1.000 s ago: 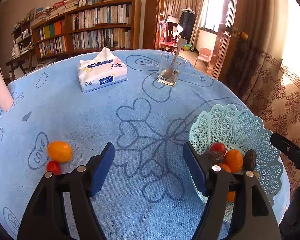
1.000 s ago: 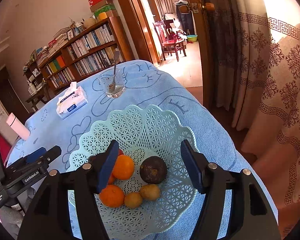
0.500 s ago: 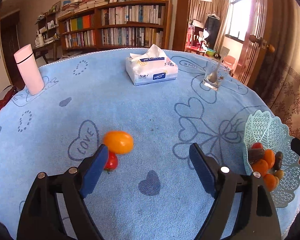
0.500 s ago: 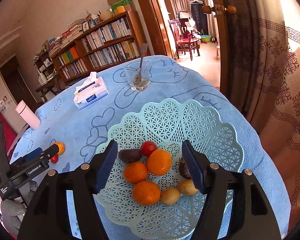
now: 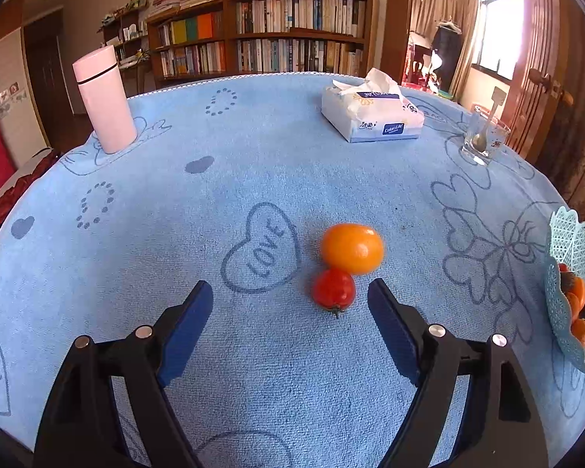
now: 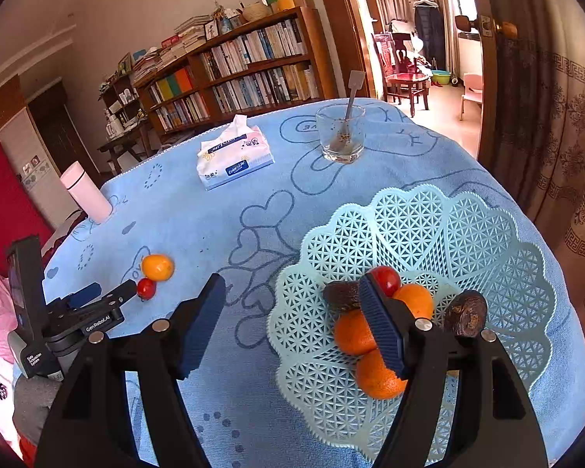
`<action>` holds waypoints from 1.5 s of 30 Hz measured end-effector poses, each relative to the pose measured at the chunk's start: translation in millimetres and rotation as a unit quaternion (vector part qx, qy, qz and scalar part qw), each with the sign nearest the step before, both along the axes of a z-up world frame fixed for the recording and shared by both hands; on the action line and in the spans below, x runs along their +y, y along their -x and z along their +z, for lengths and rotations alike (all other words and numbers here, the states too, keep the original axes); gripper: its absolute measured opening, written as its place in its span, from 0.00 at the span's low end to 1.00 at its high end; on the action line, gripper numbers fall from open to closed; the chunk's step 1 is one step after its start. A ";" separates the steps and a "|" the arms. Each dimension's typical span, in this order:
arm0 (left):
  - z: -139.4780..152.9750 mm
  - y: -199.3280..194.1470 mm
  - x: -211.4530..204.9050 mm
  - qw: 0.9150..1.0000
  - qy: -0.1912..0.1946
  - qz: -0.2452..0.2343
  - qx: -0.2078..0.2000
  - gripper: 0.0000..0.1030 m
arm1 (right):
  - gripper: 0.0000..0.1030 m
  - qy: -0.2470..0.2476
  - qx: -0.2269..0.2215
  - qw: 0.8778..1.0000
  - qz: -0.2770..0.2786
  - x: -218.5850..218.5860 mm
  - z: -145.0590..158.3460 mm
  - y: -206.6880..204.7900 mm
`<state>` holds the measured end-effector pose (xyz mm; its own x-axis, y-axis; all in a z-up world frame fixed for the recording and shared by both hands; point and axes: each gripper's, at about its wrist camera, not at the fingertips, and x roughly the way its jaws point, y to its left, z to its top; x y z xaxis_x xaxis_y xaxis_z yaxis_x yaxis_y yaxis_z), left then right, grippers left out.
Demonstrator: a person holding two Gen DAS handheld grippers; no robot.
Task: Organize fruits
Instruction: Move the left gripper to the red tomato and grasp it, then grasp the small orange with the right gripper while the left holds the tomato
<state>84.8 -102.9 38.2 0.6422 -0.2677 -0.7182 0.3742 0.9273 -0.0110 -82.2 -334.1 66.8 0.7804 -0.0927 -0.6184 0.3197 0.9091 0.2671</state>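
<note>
- The left gripper has its jaws spread wide and holds nothing; it hangs low over the blue tablecloth.
- Two loose fruits lie on the cloth: one orange and one small red tomato, touching each other, the tomato on the near side.
- In the left wrist view the tomato sits between the blue pads, close to the right-hand pad at about 1 o'clock from the gap's middle; the orange lies just beyond the fingertips.
- Nothing stands between the open jaws and these two fruits.
- The right gripper is also wide open and empty, hovering above the near left rim of the pale green lattice basket.
- Its right finger hides part of the basket's contents. Visible there: three oranges, one red tomato and two dark brown fruits; more may be covered.
- In the right wrist view the loose orange and tomato lie at 9 o'clock from the basket, well apart from it.
- Around the table's far side, one of each: a pink tumbler at 11 o'clock, a tissue pack at 1 o'clock, and a glass with one spoon standing in it at 2 o'clock.
- A bookcase stands behind the table.
</note>
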 end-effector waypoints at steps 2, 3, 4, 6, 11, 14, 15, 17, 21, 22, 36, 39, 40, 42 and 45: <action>-4.8 -2.1 -1.3 1.000 -0.004 -0.004 0.005 0.73 | 0.70 0.001 0.001 1.000 0.009 6.0 -0.4 -3.8; -7.0 -3.4 -2.2 1.000 -0.005 -0.005 0.008 0.72 | 0.70 0.002 0.002 1.000 0.013 8.7 -0.6 -5.2; -9.1 -4.7 -3.2 1.000 -0.007 -0.007 0.010 0.71 | 0.70 0.003 0.003 1.000 0.016 11.2 -1.2 -6.2; -12.7 -6.7 -5.4 1.000 -0.011 -0.012 0.014 0.68 | 0.70 0.004 0.005 1.000 0.022 14.8 -2.0 -9.1; -16.1 -10.1 -10.6 0.999 -0.006 -0.025 0.021 0.63 | 0.70 0.001 0.011 0.999 0.031 19.2 -6.5 -17.8; -18.5 -11.5 -15.6 0.999 -0.006 -0.032 0.025 0.58 | 0.70 -0.001 0.014 0.999 0.036 21.4 -8.7 -23.1; -19.5 -12.0 -16.7 0.999 -0.006 -0.034 0.027 0.55 | 0.70 -0.001 0.014 0.999 0.037 22.4 -9.1 -24.9; -21.5 -12.7 -18.1 0.999 -0.006 -0.038 0.031 0.50 | 0.70 -0.001 0.016 0.999 0.041 24.4 -9.7 -28.2; -22.2 -13.2 -17.5 0.999 0.002 -0.043 0.033 0.33 | 0.70 0.000 0.021 0.999 0.048 29.3 -12.0 -37.7; -22.2 -13.0 -16.7 0.998 0.003 -0.044 0.033 0.30 | 0.70 -0.001 0.023 0.999 0.050 30.6 -12.9 -39.9; -2.4 -8.1 29.5 0.999 0.049 0.013 0.018 0.26 | 0.70 -0.019 0.060 0.993 0.098 60.7 -28.2 -84.9; 2.5 -10.4 41.3 0.998 0.049 0.037 0.006 0.26 | 0.70 -0.025 0.071 0.991 0.114 71.6 -32.6 -101.5; 3.4 -11.0 44.3 0.998 0.048 0.045 0.003 0.26 | 0.70 -0.029 0.074 0.990 0.119 75.1 -34.1 -107.2; 4.2 -12.4 48.8 0.997 0.043 0.059 -0.004 0.26 | 0.70 -0.033 0.080 0.988 0.126 81.8 -36.3 -118.0; 5.2 -14.6 54.8 0.996 0.040 0.074 -0.010 0.26 | 0.70 -0.032 0.085 0.987 0.133 92.9 -38.5 -133.0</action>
<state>99.4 -48.1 43.4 0.6933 -0.2248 -0.6847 0.2349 0.9687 -0.0803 50.8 -241.3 28.3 0.6566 0.1448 -0.7402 0.1167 0.9501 0.2894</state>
